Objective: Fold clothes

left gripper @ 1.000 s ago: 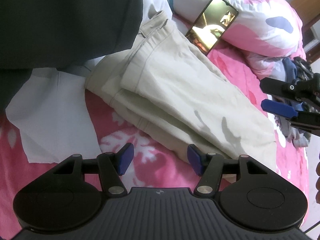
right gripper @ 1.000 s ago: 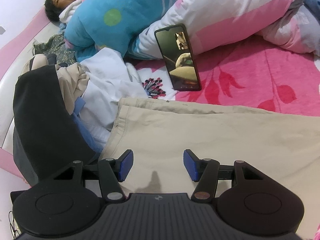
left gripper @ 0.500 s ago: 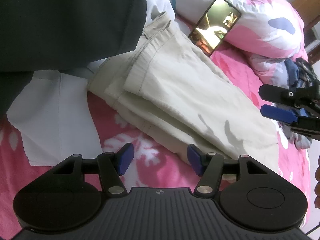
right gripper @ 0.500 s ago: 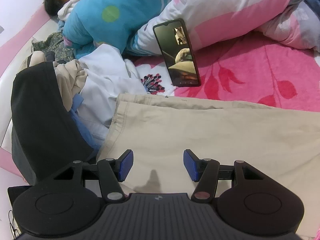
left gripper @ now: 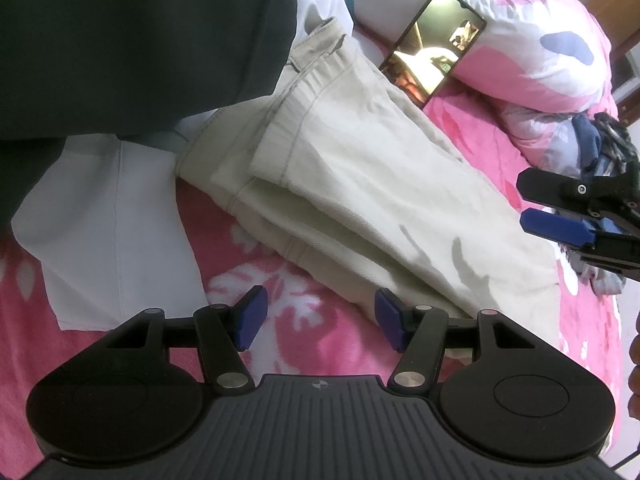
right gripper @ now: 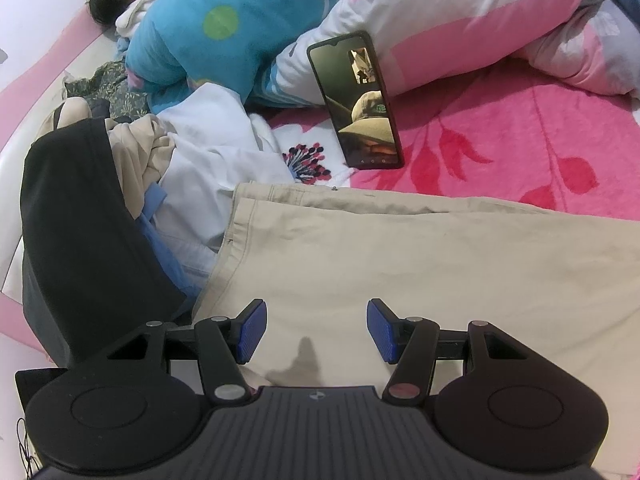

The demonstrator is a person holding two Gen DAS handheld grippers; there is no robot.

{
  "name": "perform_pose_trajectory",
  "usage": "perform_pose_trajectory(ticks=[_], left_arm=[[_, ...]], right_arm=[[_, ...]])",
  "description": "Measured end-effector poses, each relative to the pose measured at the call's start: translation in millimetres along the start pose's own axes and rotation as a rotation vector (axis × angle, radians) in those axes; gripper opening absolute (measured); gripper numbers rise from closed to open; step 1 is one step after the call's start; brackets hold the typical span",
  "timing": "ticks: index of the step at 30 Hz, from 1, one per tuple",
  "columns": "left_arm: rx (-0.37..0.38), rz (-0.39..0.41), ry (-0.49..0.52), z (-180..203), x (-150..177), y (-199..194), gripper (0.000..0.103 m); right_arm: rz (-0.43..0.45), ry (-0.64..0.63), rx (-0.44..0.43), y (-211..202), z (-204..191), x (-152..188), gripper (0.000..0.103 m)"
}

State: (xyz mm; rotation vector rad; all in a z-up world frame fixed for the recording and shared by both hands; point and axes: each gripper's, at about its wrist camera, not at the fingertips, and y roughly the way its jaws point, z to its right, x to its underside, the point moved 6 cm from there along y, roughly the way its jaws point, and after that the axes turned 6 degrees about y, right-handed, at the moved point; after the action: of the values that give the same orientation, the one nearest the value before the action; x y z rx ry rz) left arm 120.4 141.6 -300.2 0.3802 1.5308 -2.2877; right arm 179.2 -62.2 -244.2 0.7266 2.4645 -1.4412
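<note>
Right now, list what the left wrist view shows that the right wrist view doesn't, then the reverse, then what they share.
Only the left wrist view: the left tool, open over the pink floral blanket, a flat white cloth, and the right tool seen from the side.

Only the right wrist view: a person lying under a blue quilt, and the right tool seen from behind, open above the trousers.

Both: the folded beige trousers, the phone propped against the pink-and-white duvet, and the black garment.

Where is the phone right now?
In the right wrist view the phone leans against the pink and white quilt on the pink bedspread, just beyond the far edge of the beige trousers.
</note>
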Motion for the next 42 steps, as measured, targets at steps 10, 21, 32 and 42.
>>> perform_pose_trajectory(ticks=[10,21,32,42], left_arm=[[-0.002,0.001,-0.006,0.5,3.2,-0.9,0.059],[0.0,0.001,-0.006,-2.1,3.7,-1.1,0.059],[0.014,0.037,0.014,3.2,-2.2,-11.8,0.059],[0.033,0.129,-0.028,2.8,-17.0,-18.2,0.059]], right_arm=[[0.0,0.003,0.001,0.5,0.5,0.7,0.059],[0.002,0.0,0.001,0.9,0.1,1.4,0.059],[0.031,-0.044,-0.01,4.1,-6.8,-4.9,0.059],[0.004,-0.398,-0.068,54.9,-47.7,-32.3,0.058]])
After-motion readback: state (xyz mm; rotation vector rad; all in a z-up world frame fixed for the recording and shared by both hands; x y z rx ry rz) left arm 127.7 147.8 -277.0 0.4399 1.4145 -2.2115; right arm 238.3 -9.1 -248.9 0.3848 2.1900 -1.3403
